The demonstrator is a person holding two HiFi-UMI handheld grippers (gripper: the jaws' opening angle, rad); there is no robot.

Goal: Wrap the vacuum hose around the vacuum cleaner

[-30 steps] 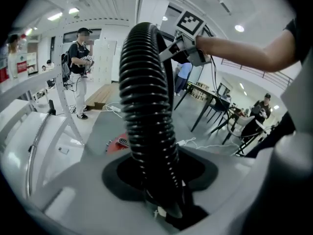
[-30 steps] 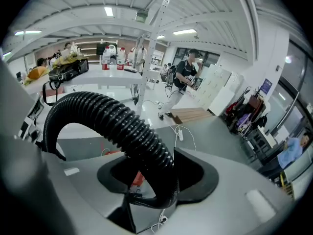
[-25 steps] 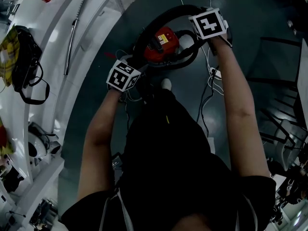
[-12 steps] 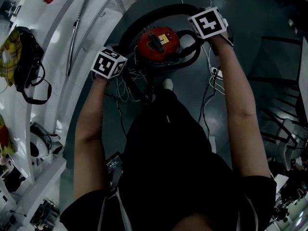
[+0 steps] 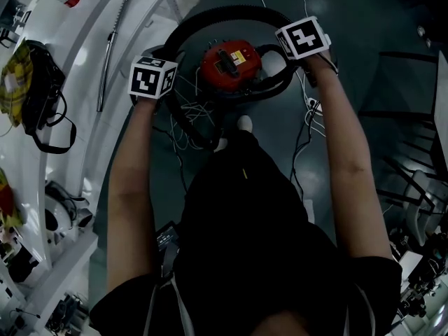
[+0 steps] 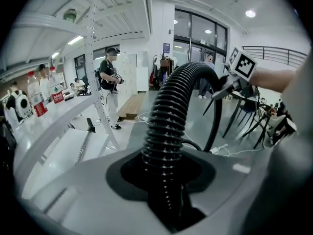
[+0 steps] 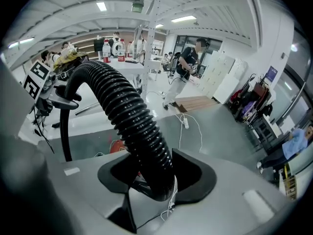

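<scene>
Vacuum hose (image 5: 217, 10) is routed as a black ribbed arc over the far side of the red vacuum cleaner (image 5: 231, 63), which stands on the dark floor (image 5: 350, 19), and a lower loop is laid against the cleaner's near side. The left gripper (image 6: 164, 180) is clamped on the hose at the arc's left end, its jaws having just been closing with the hose between them. The right gripper (image 7: 151, 175) is clamped on the same hose at the arc's right end, just beside the cleaner, jaws held partly apart by the tube

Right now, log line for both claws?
left claw: on hose, jaws just closing | right claw: on hose | hose: circling vacuum cleaner
</scene>
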